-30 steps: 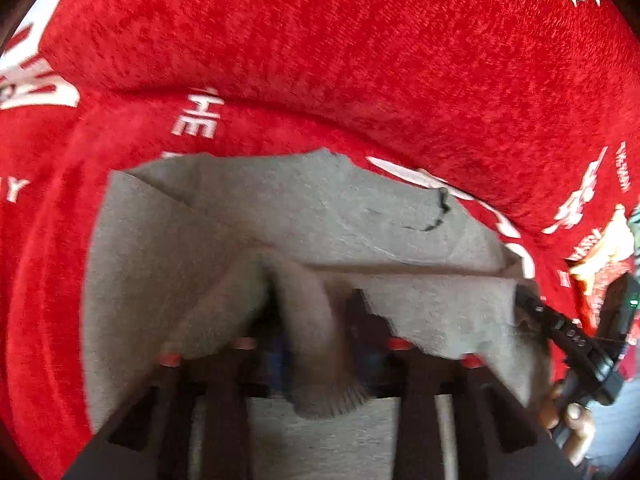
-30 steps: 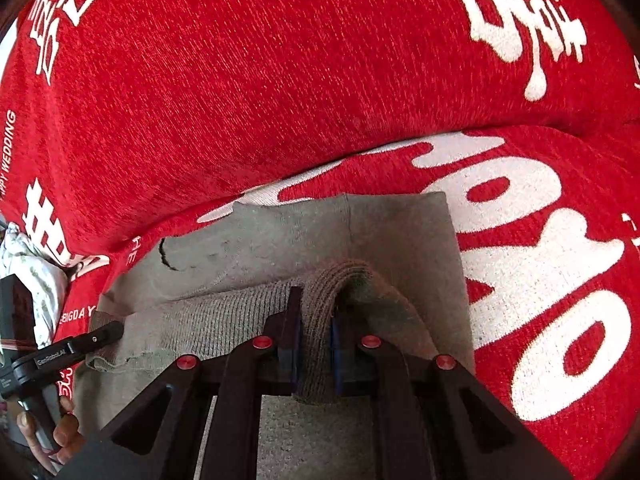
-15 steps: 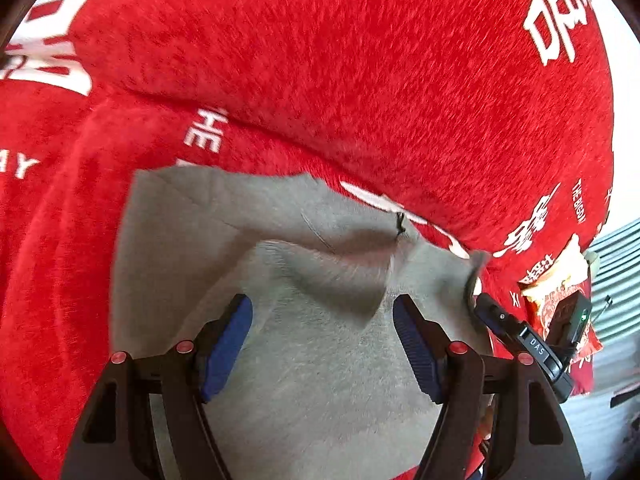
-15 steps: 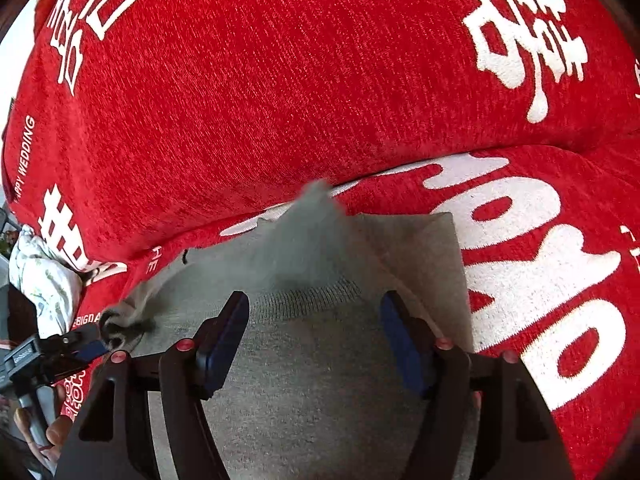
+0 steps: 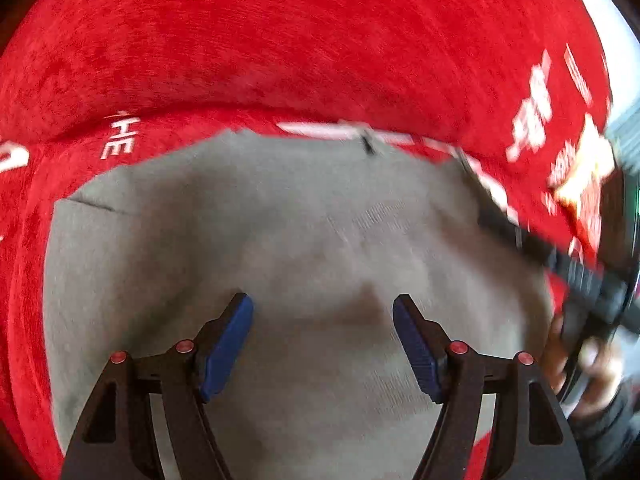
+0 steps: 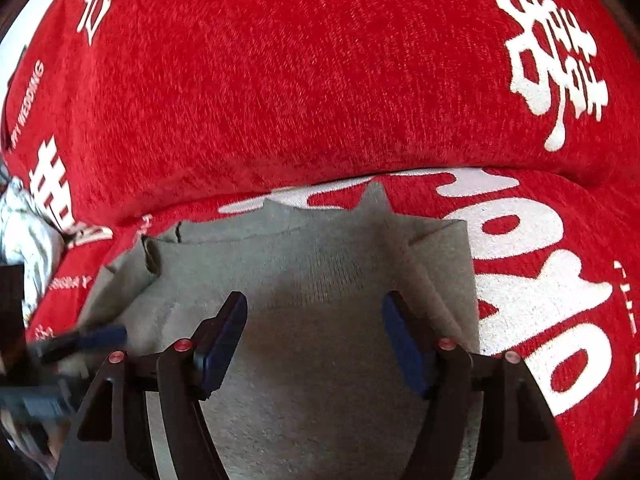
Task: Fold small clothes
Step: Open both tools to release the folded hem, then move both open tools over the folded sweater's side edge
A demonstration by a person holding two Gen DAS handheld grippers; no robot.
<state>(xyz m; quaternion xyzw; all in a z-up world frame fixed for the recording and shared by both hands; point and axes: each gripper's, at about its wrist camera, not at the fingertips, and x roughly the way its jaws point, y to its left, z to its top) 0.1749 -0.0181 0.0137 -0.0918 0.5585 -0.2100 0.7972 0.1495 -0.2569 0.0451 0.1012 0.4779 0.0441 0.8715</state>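
Observation:
A small grey knit garment (image 5: 280, 240) lies folded flat on the red sofa seat; it also shows in the right wrist view (image 6: 320, 272). My left gripper (image 5: 322, 308) is open and empty just above the garment's left part. My right gripper (image 6: 314, 306) is open and empty above its right part. The right gripper shows blurred at the right edge of the left wrist view (image 5: 580, 276), and the left gripper blurred at the left edge of the right wrist view (image 6: 72, 340). A raised fold edge (image 6: 432, 240) stands at the garment's right side.
A red sofa cover with white lettering (image 6: 320, 80) forms the backrest right behind the garment and the seat (image 6: 560, 280) around it. A pale crumpled cloth (image 6: 24, 232) lies at the far left. A colourful packet (image 5: 584, 184) lies at the far right.
Both grippers opened and let go of the grey garment's edge, which dropped flat onto the rest of it. Both have since pulled back a little; the left view is blurred with motion.

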